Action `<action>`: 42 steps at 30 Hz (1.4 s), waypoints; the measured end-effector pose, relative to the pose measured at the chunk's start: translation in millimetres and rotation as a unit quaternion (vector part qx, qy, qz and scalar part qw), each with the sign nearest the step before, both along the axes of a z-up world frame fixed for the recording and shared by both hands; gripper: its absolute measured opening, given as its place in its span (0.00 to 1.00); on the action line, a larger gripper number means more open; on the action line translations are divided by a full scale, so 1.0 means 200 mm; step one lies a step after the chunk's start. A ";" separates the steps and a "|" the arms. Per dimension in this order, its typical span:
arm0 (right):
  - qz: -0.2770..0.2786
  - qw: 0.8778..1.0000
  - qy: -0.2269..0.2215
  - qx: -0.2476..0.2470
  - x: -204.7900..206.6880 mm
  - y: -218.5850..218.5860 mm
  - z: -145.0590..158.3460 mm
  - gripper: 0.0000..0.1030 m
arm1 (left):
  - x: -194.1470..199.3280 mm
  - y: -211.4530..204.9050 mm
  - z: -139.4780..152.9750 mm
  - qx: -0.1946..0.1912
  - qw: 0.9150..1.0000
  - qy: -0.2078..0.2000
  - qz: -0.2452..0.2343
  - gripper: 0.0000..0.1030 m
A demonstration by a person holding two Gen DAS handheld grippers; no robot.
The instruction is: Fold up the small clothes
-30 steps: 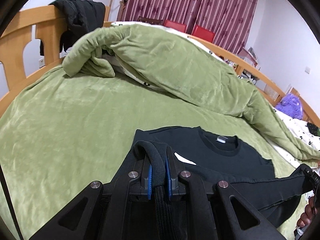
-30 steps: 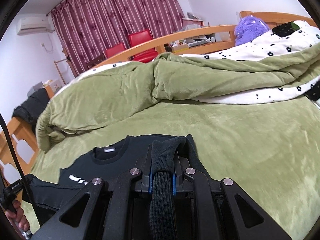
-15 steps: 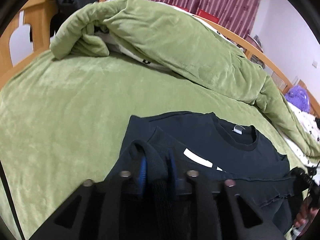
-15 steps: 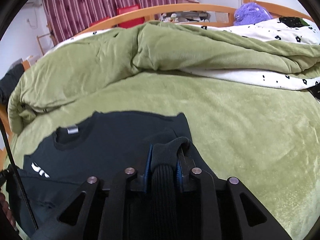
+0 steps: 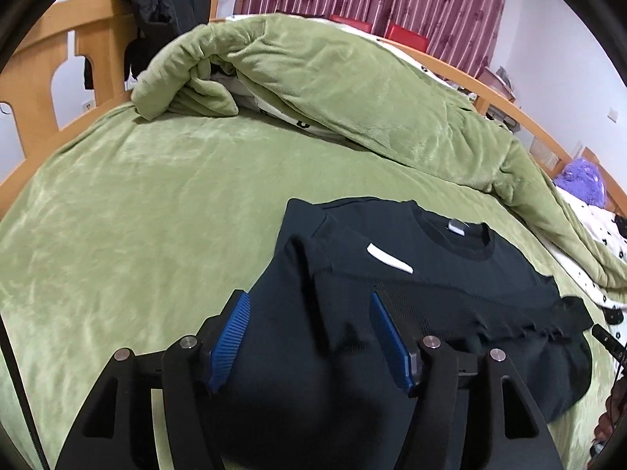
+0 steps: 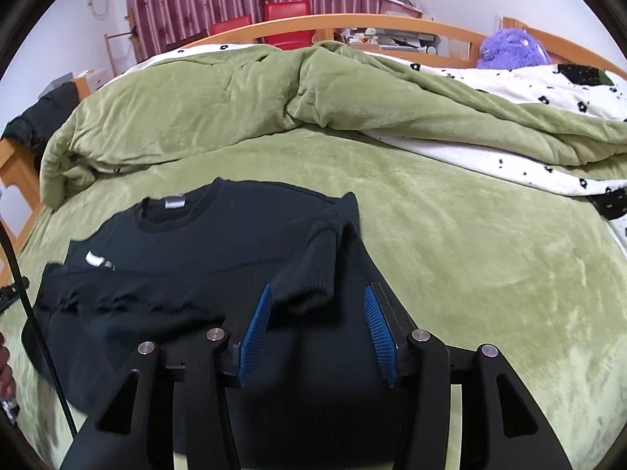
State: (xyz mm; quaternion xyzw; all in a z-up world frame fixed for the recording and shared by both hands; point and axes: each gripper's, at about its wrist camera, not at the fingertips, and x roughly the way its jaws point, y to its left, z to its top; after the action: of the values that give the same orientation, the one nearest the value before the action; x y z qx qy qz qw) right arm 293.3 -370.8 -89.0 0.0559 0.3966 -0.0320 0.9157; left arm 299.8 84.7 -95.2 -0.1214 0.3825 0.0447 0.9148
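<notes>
While the left wrist view looks down along the left gripper (image 5: 309,337), its jaws stand well apart, having just been opening; the blue pads (image 5: 231,342) press on nothing, though dark cloth lies between and below them. That cloth is a black sweatshirt (image 5: 423,274), lying on the green plush bedspread (image 5: 137,215) with its neck toward the far side and its lower part folded up over the chest, a ribbed hem running across. A white print mark (image 5: 390,256) shows just below the collar. Beyond it a green quilt (image 5: 333,78) lies heaped, and a black jacket (image 5: 164,4) hangs on the wooden bed frame (image 5: 43,58).

From the right wrist view, the right gripper (image 6: 317,325) is likewise parted, jaws just opened, gripping nothing. A ribbed cuff (image 6: 313,270) of the black sweatshirt (image 6: 203,250) rests loose between the fingers, its sleeve lying on the garment's body. A purple plush toy (image 6: 509,49) sits by the far rail.
</notes>
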 end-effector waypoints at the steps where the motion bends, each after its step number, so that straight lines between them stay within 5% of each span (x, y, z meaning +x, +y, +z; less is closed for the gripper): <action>1: 0.001 1.000 0.001 -0.002 -0.04 0.00 0.01 0.49 | -0.03 0.00 0.01 0.002 1.000 -0.002 -0.002 0.63; 11: 0.006 1.000 0.009 -0.011 -0.36 -0.05 0.02 0.52 | -0.31 -0.03 0.02 0.024 1.000 0.003 -0.016 0.64; 17: 0.011 0.999 0.016 -0.032 -0.44 -0.08 -0.04 0.63 | -0.40 -0.01 -0.06 0.037 0.999 0.013 -0.023 0.72; 29: -0.017 0.998 0.050 -0.015 -0.32 -0.21 -0.29 0.65 | -0.27 0.11 -0.33 0.009 0.998 0.063 -0.025 0.72; 39: -0.012 0.997 0.056 0.046 -0.19 -0.23 -0.43 0.70 | -0.19 0.11 -0.45 -0.027 0.997 0.060 -0.047 0.74; 42: -0.009 0.997 0.058 0.053 -0.17 -0.22 -0.45 0.69 | -0.17 0.10 -0.46 -0.041 0.996 0.059 -0.047 0.68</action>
State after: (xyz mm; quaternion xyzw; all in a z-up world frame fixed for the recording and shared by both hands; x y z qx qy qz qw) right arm 259.4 -414.4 -178.9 0.1058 0.4493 -0.0229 0.8868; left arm 265.6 105.5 -187.6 -0.1378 0.4423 -0.0069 0.8862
